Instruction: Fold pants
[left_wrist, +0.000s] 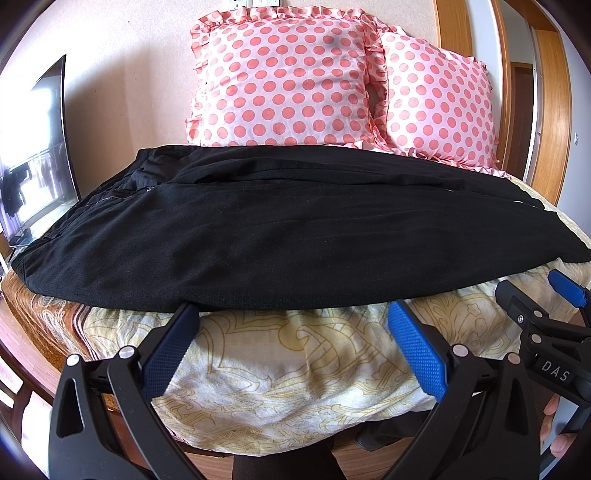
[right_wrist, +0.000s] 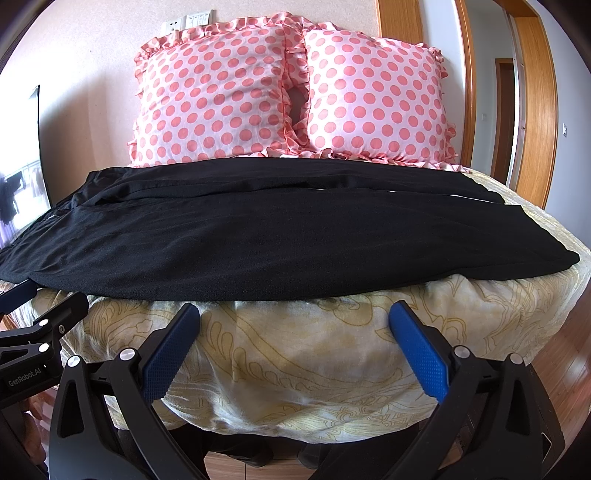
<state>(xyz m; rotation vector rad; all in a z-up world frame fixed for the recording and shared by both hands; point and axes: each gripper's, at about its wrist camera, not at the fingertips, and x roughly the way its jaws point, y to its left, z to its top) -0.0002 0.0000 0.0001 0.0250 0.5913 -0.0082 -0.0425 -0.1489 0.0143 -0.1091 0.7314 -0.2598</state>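
Black and matte, the pants lie spread sideways across the bed, on top of a cream bedspread printed with a yellow leaf-and-scroll pattern. The waistband end sits at the left, where the fabric bunches into small folds, and the leg ends taper to the right. The two legs lie one beside the other rather than stacked: a long seam-like gap runs between the nearer leg and the farther one, and at the right the farther leg's hem stops a little short of the nearer one. The cloth lies mostly smooth, with shallow ripples only, and its near edge hangs just over the rounded front of the mattress. Behind the pants, two pink pillows with coral dots and ruffled edges lean against the wall. The left gripper has its blue-padded fingers spread wide apart, holding nothing; its left fingertip meets the near hem of the pants, though I cannot tell whether it truly touches. The right gripper is likewise spread wide and holds nothing, its fingertips just below the pants' edge over bare bedspread. Each gripper shows at the margin of the other's view, the right one near the leg ends, the left one near the waistband end.
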